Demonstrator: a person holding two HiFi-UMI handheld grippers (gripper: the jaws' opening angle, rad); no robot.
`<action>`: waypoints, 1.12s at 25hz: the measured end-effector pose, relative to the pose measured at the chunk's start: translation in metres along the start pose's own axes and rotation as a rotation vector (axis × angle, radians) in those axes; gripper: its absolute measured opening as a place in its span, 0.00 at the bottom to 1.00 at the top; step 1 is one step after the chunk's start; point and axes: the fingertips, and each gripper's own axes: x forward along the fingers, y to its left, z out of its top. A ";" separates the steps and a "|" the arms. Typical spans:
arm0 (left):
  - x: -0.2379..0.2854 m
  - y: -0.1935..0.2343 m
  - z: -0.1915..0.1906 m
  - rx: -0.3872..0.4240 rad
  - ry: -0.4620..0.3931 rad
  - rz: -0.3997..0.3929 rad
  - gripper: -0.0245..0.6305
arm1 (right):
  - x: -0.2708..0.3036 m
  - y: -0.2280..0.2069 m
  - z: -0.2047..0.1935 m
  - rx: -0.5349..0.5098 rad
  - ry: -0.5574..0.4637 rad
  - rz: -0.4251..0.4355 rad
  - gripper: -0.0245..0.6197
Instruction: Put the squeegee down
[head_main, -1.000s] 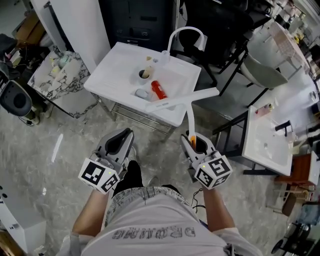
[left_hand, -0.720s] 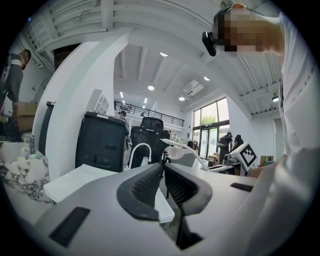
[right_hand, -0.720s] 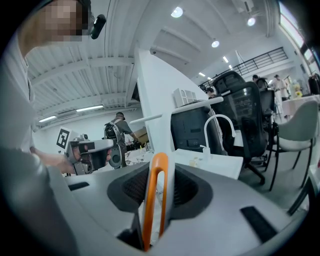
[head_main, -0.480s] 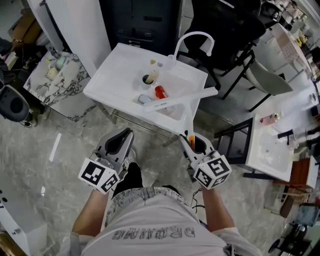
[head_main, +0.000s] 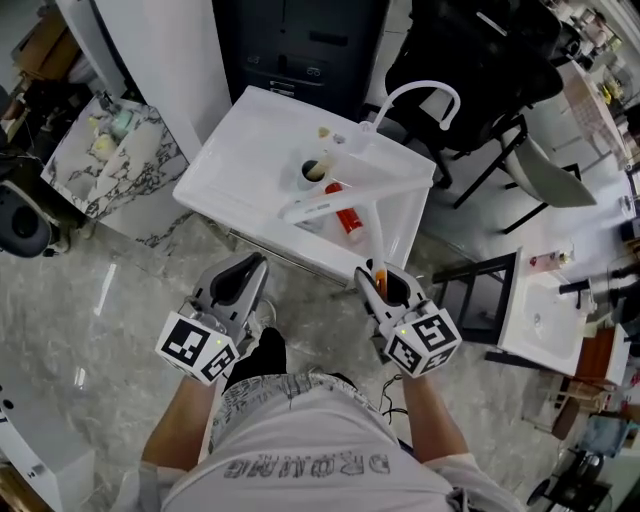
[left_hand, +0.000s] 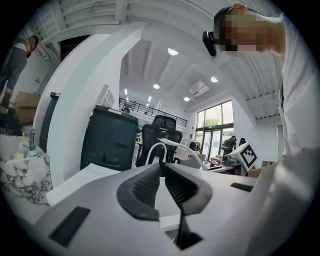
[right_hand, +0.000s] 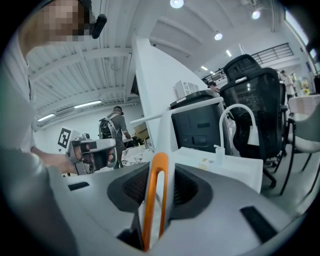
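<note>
Fingers on your right gripper (head_main: 377, 280) clamp the squeegee (head_main: 335, 201) handle, angled slightly down toward the sink (head_main: 235, 150); your left gripper (head_main: 247, 272), fingers together, points level.

Grey marbled floor (head_main: 90, 330) lies around a white sink unit (head_main: 235, 160); behind it stands a dark cabinet (head_main: 300, 50), possibly a printer.
</note>
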 end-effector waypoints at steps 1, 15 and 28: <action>0.001 0.008 0.001 -0.003 0.000 0.000 0.11 | 0.008 0.000 0.002 -0.001 0.001 0.000 0.20; 0.027 0.111 0.022 -0.043 0.006 -0.001 0.11 | 0.108 0.000 0.030 -0.007 0.050 0.004 0.20; 0.052 0.199 0.036 -0.050 0.029 -0.027 0.11 | 0.197 -0.004 0.049 -0.007 0.077 -0.013 0.20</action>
